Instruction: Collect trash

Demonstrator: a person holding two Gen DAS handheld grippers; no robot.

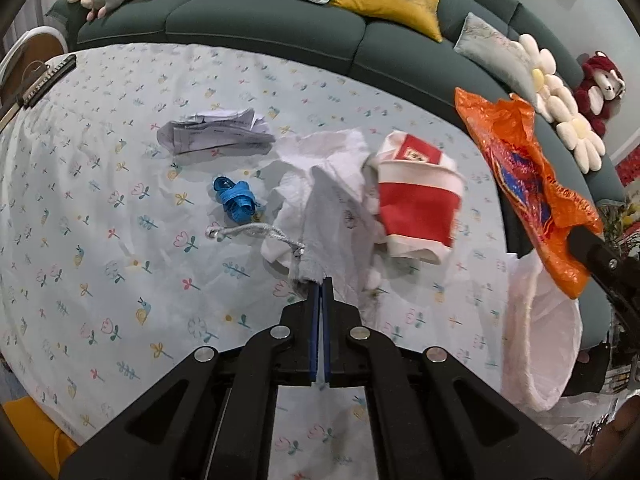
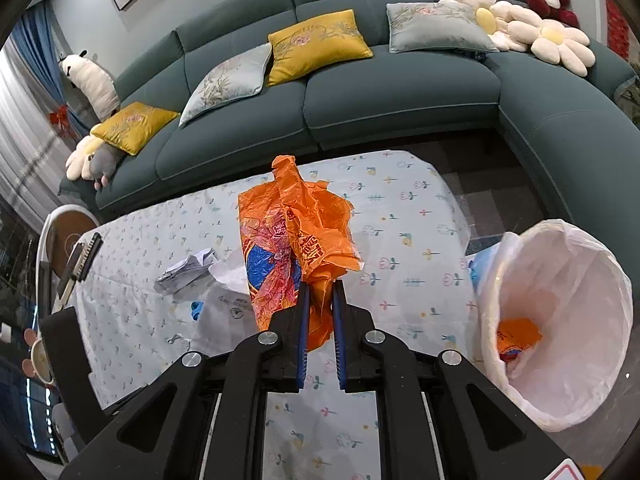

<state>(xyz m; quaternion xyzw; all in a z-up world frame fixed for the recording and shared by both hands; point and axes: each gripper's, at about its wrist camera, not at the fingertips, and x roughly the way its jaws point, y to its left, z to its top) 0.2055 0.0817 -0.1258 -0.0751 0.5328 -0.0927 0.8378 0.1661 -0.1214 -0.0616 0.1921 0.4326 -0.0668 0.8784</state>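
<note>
The left gripper [image 1: 321,282] has its jaws clenched flat together on the edge of a white cloth bag [image 1: 320,204], pinching the fabric right at the tips. The bag hangs crumpled from that pinch, its grey drawstring [image 1: 256,233] trailing out to the left over the desk [image 1: 100,208]. Touching the bag's right side is a red and white paper cup [image 1: 416,204], tilted, with its rim toward the bag; whether it rests on the cloth or is caught in it I cannot tell. Just left of the bag lies a curled blue ribbon [image 1: 236,196], and beyond that a wad of crumpled printed paper [image 1: 216,132], both flat on the flowered cover of the desk.

The right gripper [image 2: 320,286] is grasping an orange plastic bag [image 2: 296,236]: its jaws stand a narrow way apart with the bunched plastic pressed between the blue pads, and the rest of the bag rises crumpled above the tips, clear of the desk [image 2: 400,208]. To the right of this gripper, beside the desk's edge, stands a bin [image 2: 560,320] lined with a white bag, its mouth open; an orange scrap [image 2: 516,338] lies at the bottom.

A dark green sofa [image 2: 400,96] with yellow and grey cushions curves behind the desk.
</note>
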